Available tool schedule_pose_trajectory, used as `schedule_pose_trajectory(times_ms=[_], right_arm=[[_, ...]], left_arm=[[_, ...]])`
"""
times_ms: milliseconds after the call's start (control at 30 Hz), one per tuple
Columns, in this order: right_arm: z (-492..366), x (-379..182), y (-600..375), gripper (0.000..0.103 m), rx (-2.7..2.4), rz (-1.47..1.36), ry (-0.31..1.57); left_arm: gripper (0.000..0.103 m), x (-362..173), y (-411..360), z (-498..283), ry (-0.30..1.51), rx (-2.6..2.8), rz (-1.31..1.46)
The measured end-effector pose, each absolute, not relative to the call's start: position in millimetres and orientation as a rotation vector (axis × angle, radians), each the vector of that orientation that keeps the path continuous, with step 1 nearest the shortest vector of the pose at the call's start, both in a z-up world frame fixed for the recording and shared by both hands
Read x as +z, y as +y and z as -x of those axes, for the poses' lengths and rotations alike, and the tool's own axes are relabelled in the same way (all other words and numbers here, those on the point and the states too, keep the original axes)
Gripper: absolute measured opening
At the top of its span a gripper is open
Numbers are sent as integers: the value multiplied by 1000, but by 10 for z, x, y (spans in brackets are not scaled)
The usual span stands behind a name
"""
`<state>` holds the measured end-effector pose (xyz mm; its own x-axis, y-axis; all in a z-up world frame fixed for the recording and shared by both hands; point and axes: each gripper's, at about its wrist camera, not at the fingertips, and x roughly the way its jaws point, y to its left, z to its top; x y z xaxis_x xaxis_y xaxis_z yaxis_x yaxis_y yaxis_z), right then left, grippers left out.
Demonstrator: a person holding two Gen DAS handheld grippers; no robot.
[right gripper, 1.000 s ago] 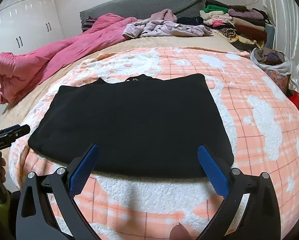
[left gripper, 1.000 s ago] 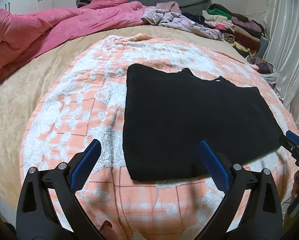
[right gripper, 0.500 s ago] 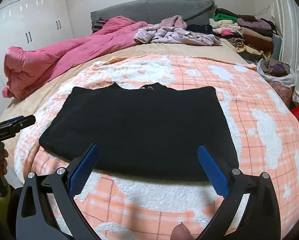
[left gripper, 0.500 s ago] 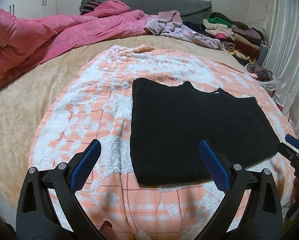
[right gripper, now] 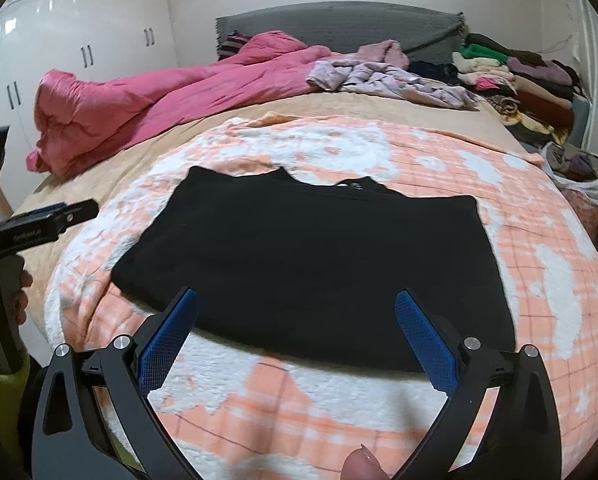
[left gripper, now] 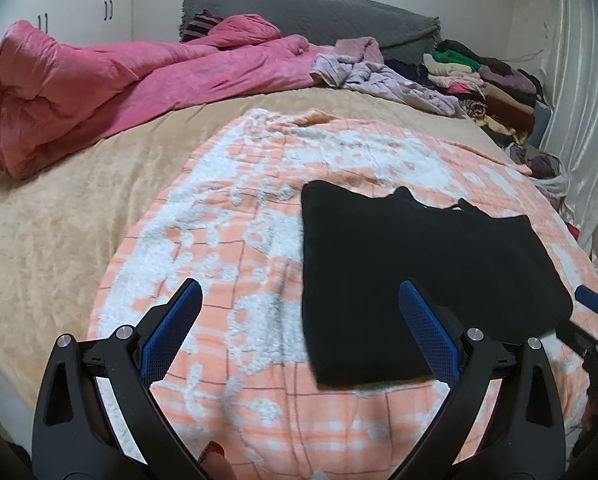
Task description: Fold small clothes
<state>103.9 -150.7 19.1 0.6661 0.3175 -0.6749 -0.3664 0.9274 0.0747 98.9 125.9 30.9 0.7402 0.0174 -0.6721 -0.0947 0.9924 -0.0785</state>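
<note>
Your bed (left gripper: 59, 216) carries an orange-and-white blanket (left gripper: 227, 240), and the black garment (right gripper: 311, 256) lies flat on it, at 12 o'clock from your right tongs (right gripper: 297, 330) and 1 o'clock from your left tongs (left gripper: 299, 324). Both tongs gape wide, holding nothing.

Cut off at the frame's right edge in the left wrist view: right gripper (left gripper: 595, 308), only one blue tip and dark body showing, jaw spacing unreadable. Likewise clipped at the left edge of the right wrist view: left gripper (right gripper: 51, 216). Hidden behind blue pads: near hem of black garment (right gripper: 311, 256). Blurred, colours only: stacked clothes (left gripper: 483, 80).
</note>
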Motion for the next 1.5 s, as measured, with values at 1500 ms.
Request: schedule_pose_trajectory(times_ms=[1500], right_arm=[[-1044,-430,-58,98,555,410,779]], left_arm=[[93,-118,1654,-1293,808,154,147]])
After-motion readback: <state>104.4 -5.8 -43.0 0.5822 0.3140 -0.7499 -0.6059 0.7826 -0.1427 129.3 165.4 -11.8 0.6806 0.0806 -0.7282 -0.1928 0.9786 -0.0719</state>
